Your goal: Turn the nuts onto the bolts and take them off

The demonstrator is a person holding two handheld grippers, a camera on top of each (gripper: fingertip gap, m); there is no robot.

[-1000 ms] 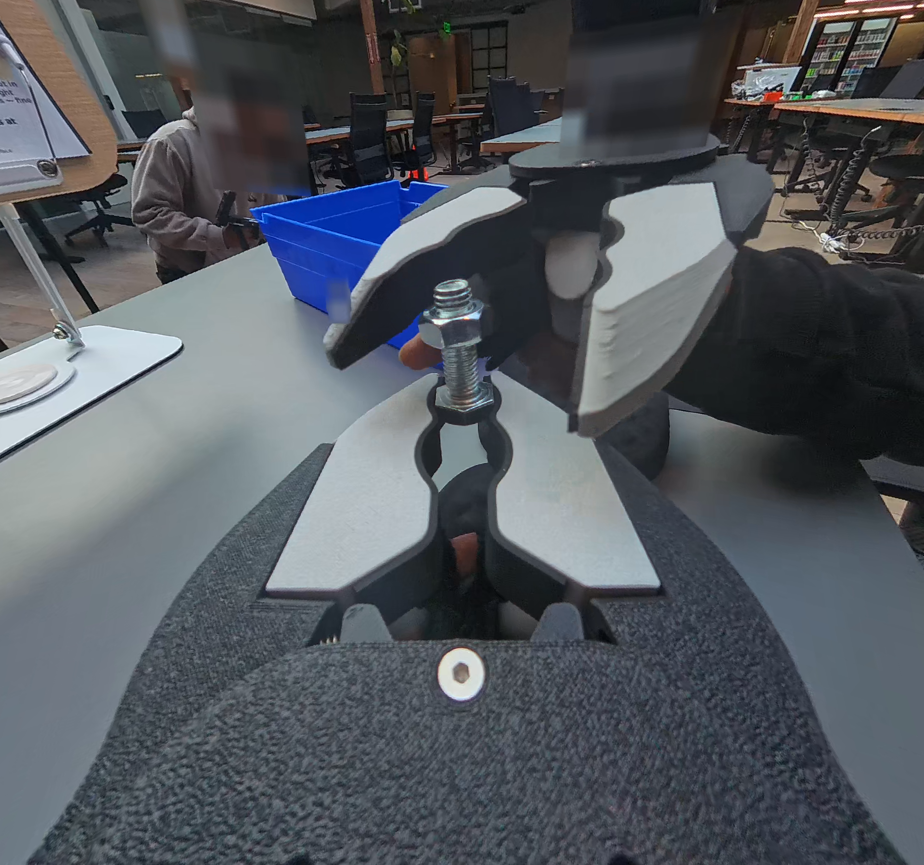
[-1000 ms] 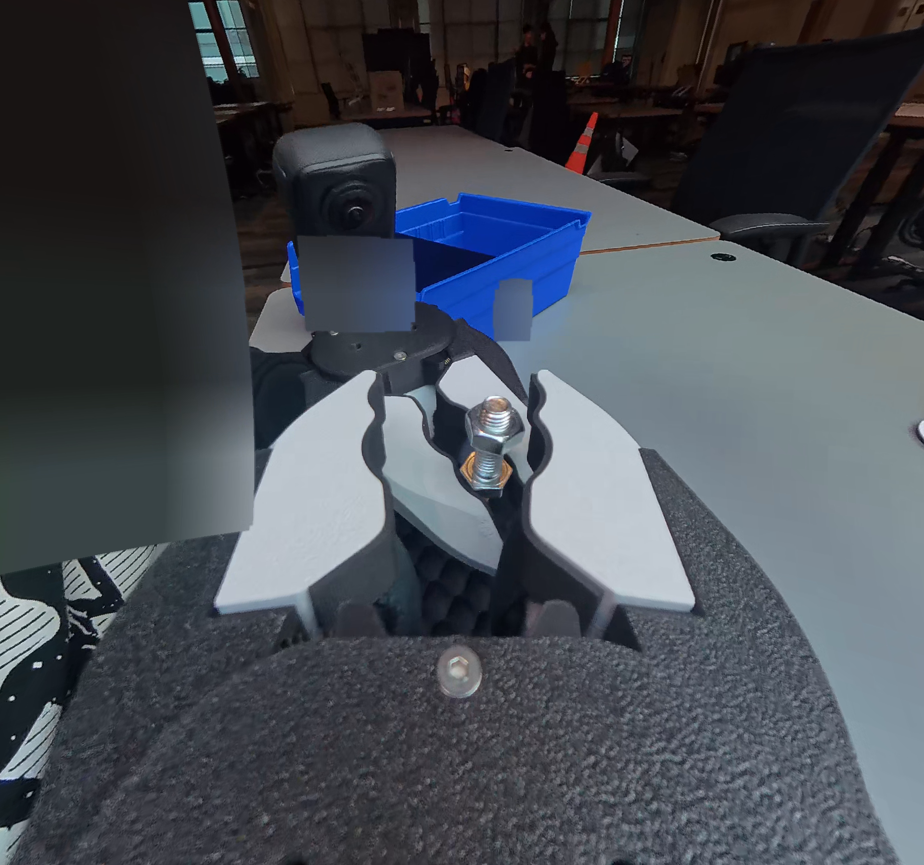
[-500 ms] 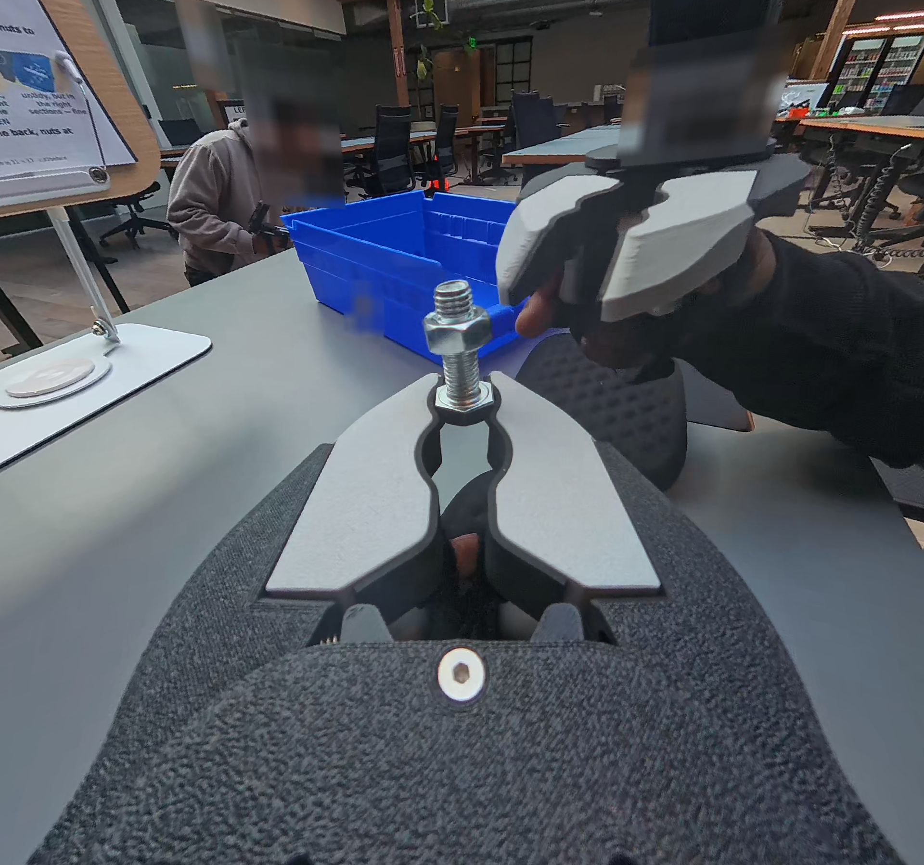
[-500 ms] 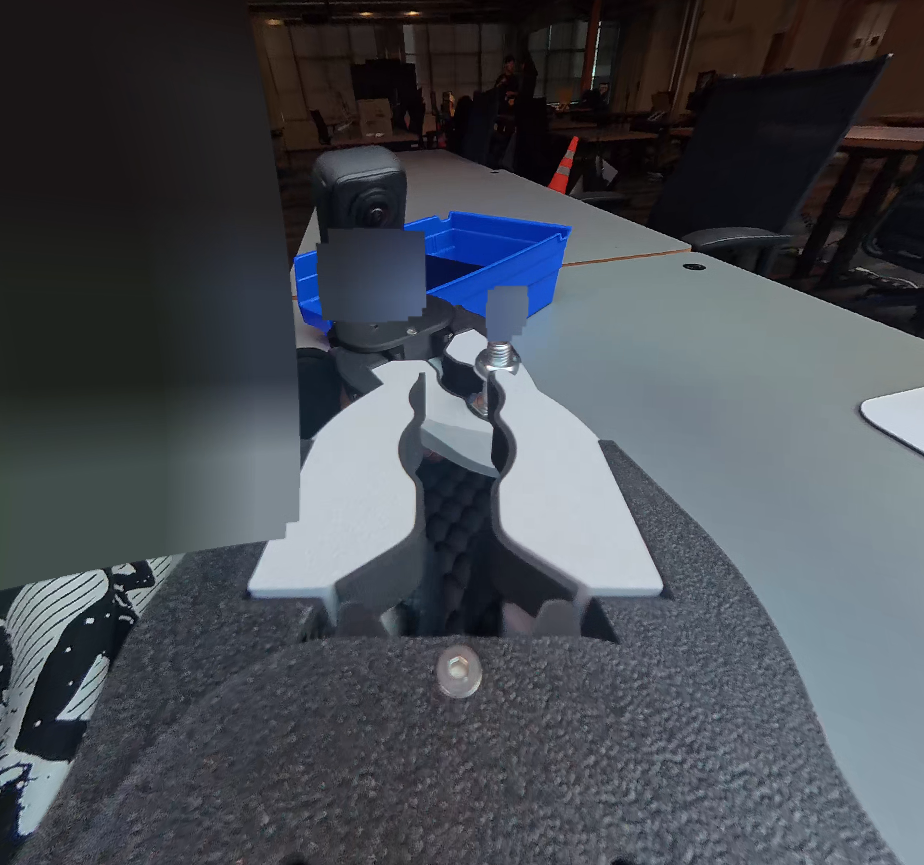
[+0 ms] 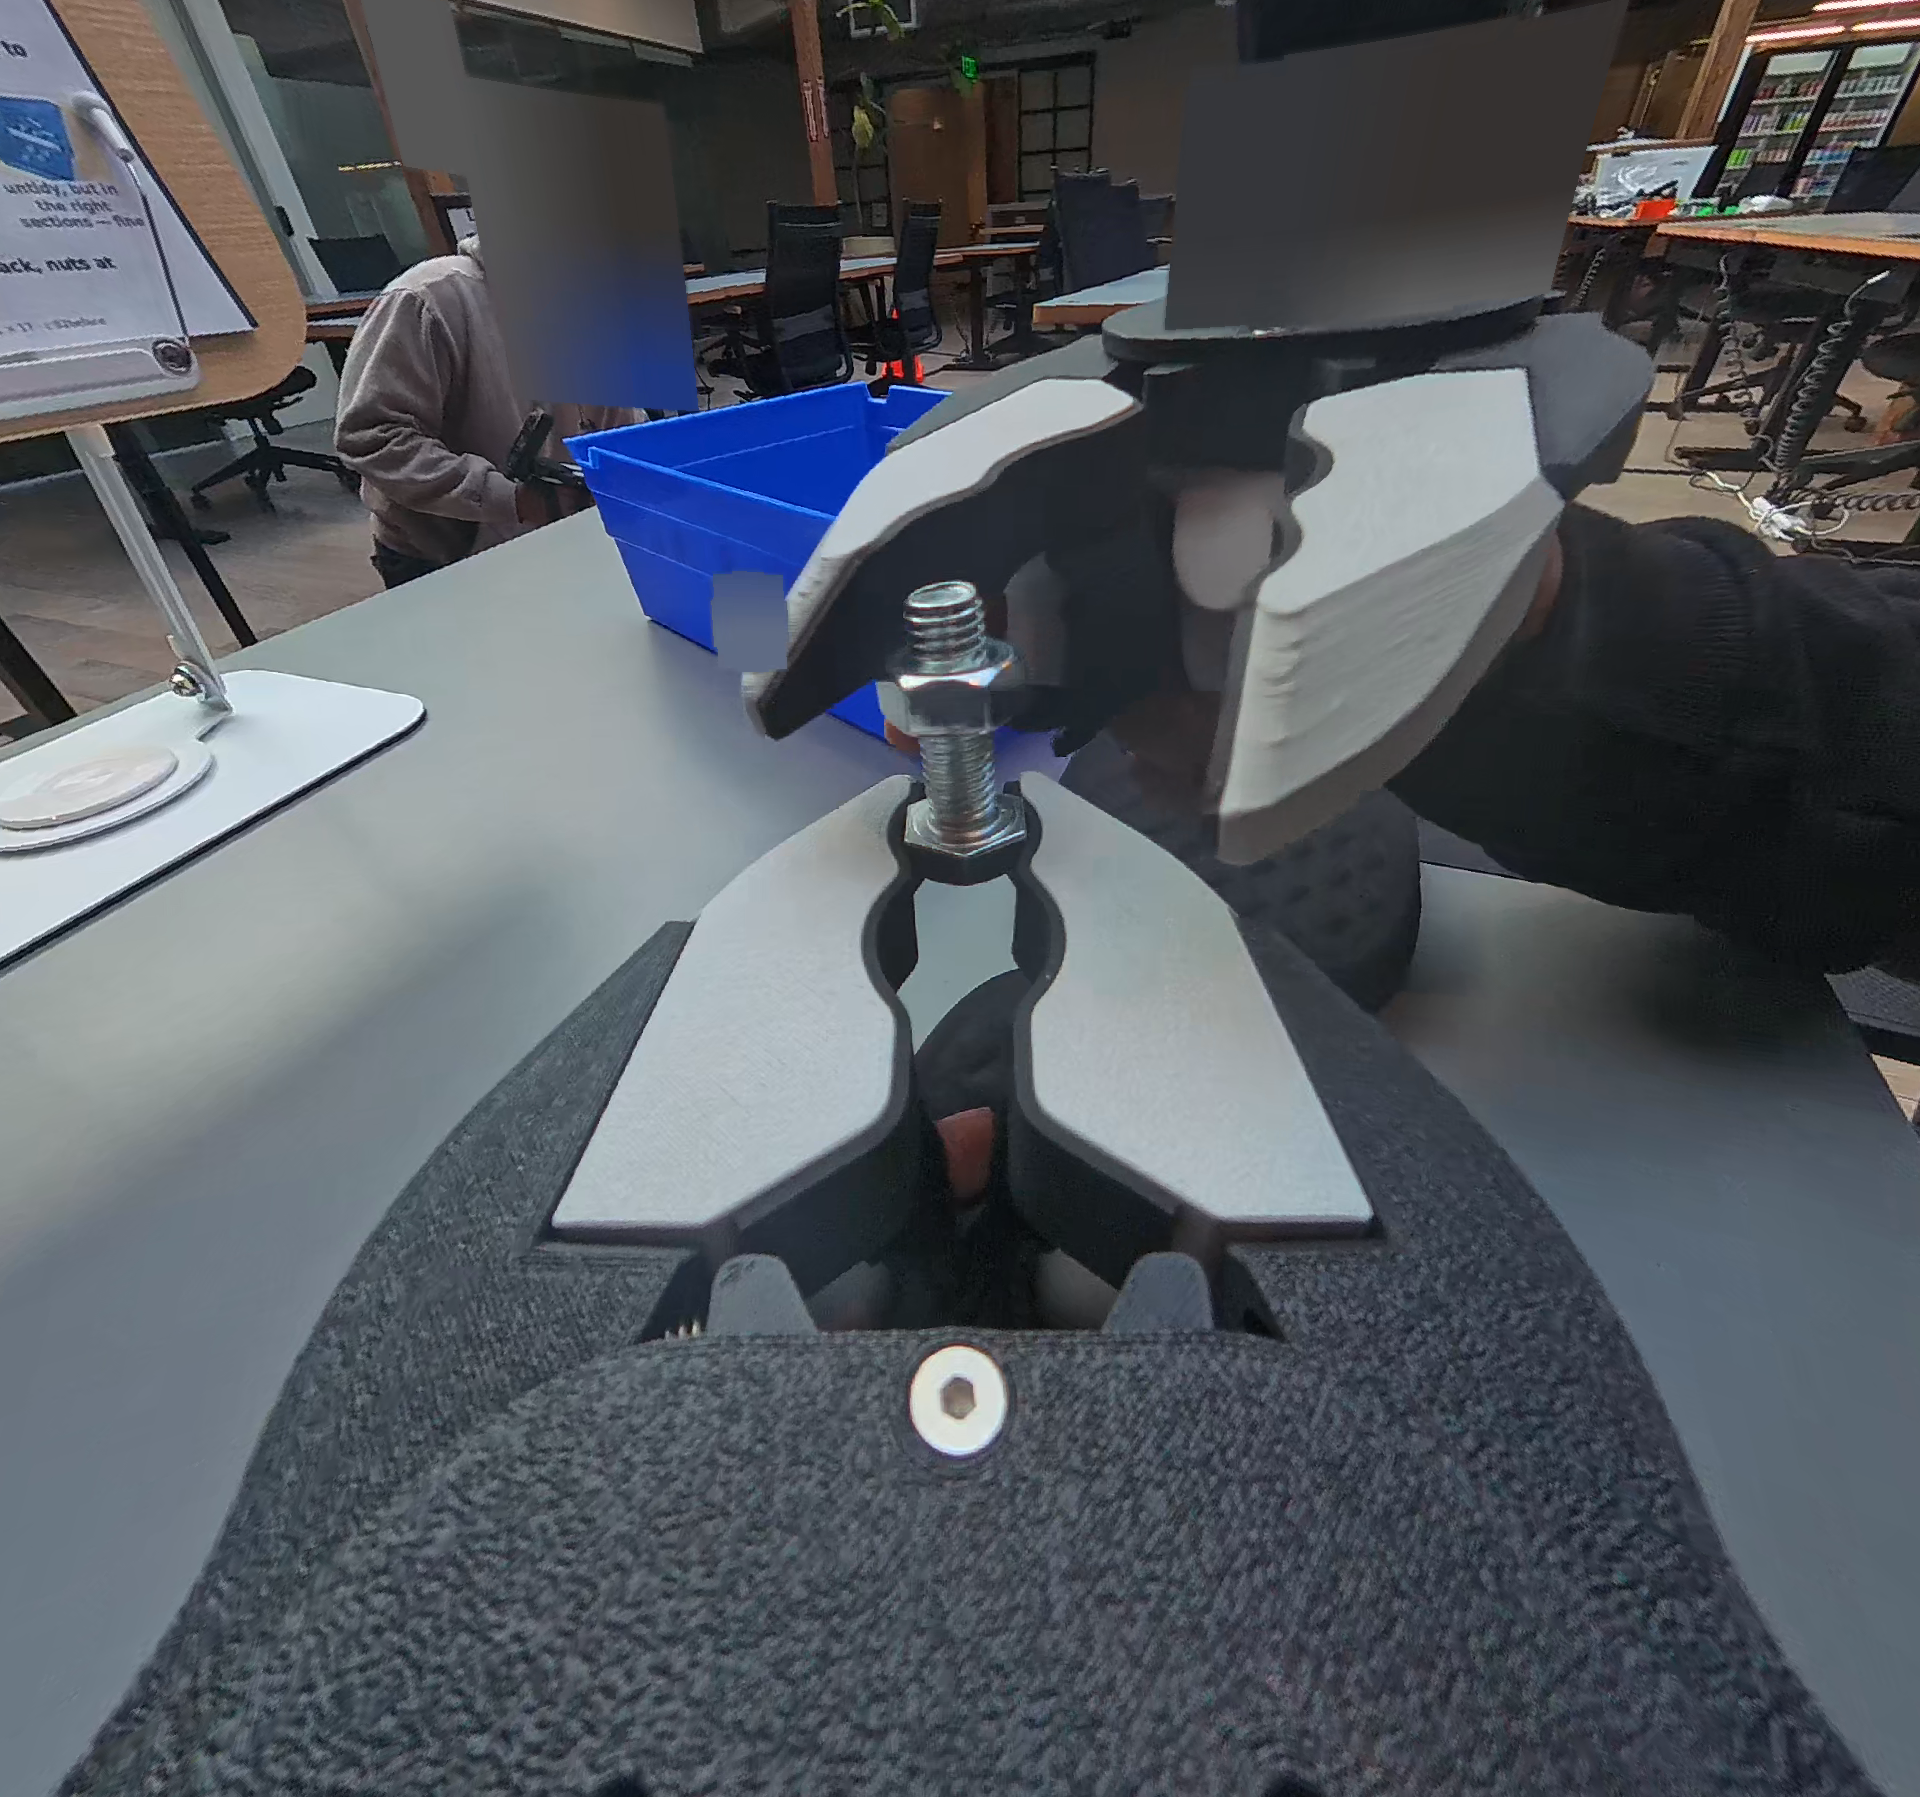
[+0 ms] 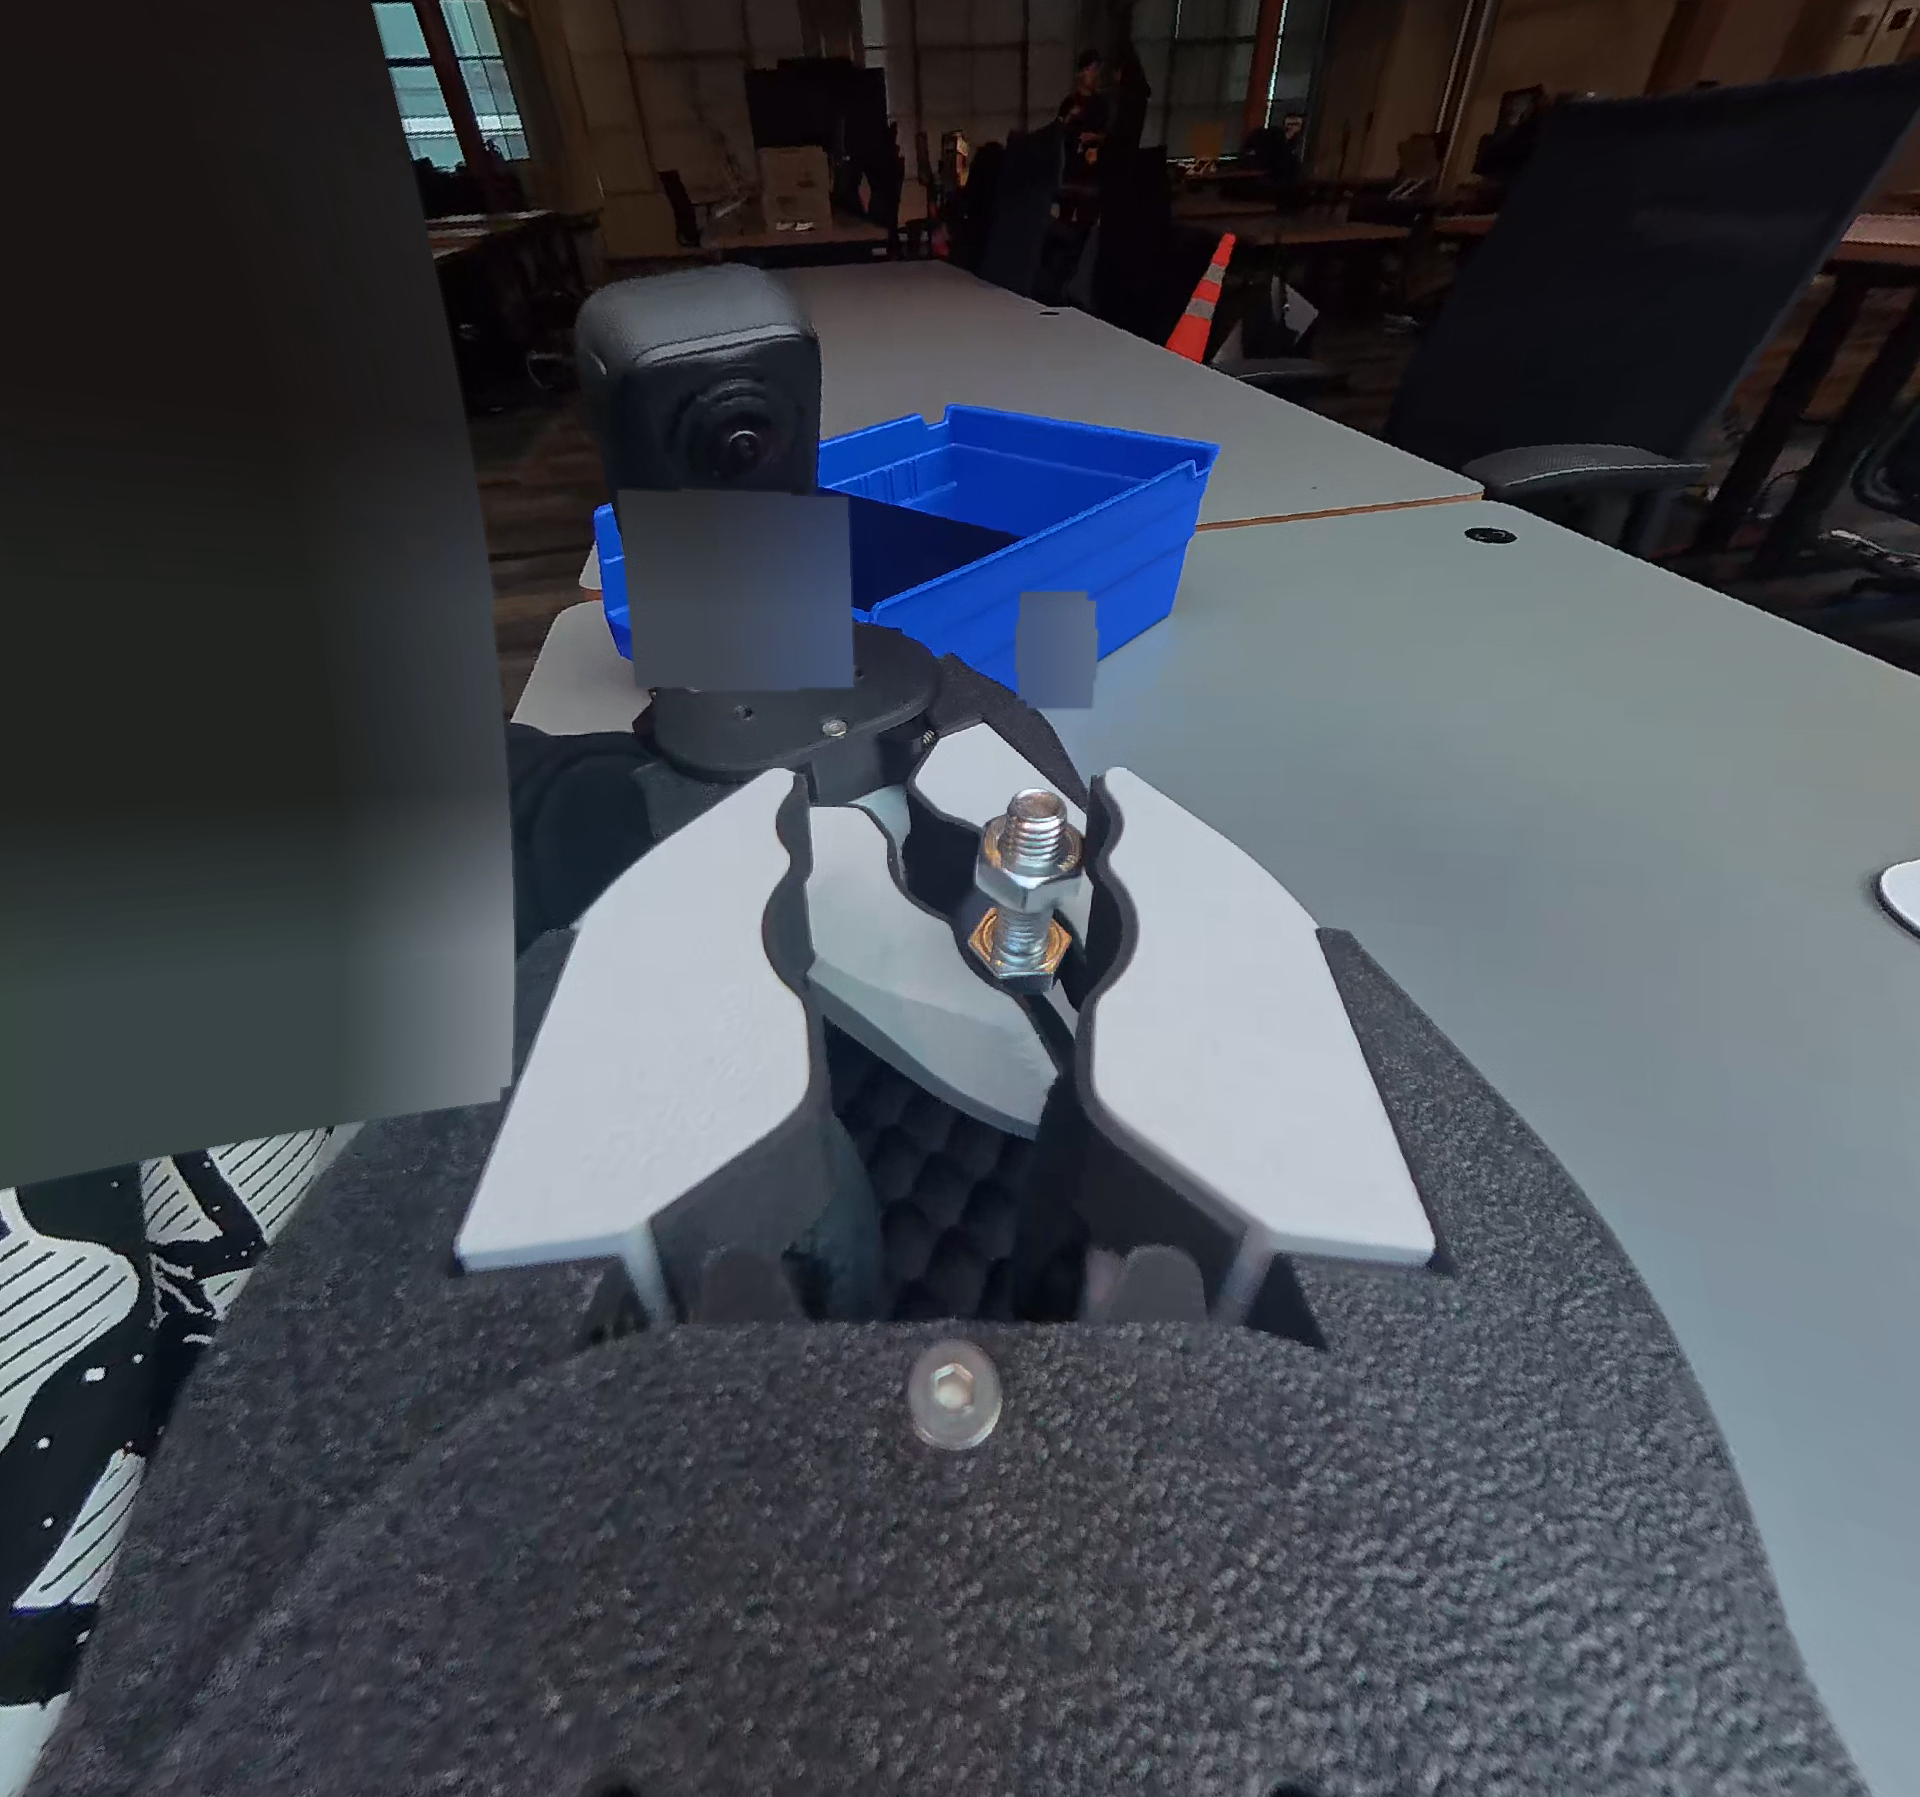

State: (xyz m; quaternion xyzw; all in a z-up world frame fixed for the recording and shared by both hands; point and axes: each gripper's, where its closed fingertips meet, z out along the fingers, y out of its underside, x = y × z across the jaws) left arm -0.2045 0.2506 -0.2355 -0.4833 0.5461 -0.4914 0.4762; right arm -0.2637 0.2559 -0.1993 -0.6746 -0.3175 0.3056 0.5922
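Two grippers are meeting over the grey desk (image 5: 436, 916). The left gripper (image 5: 961, 848) is clamping the bolt (image 5: 954, 771) by its hex head, shank standing upright, above the desk near the blue bin (image 5: 717, 490). The right gripper (image 6: 940, 874) is spread wide around the shiny steel nut (image 5: 951, 693), which is sitting high on the thread, its right finger (image 6: 1195, 947) just beside it, not gripping.
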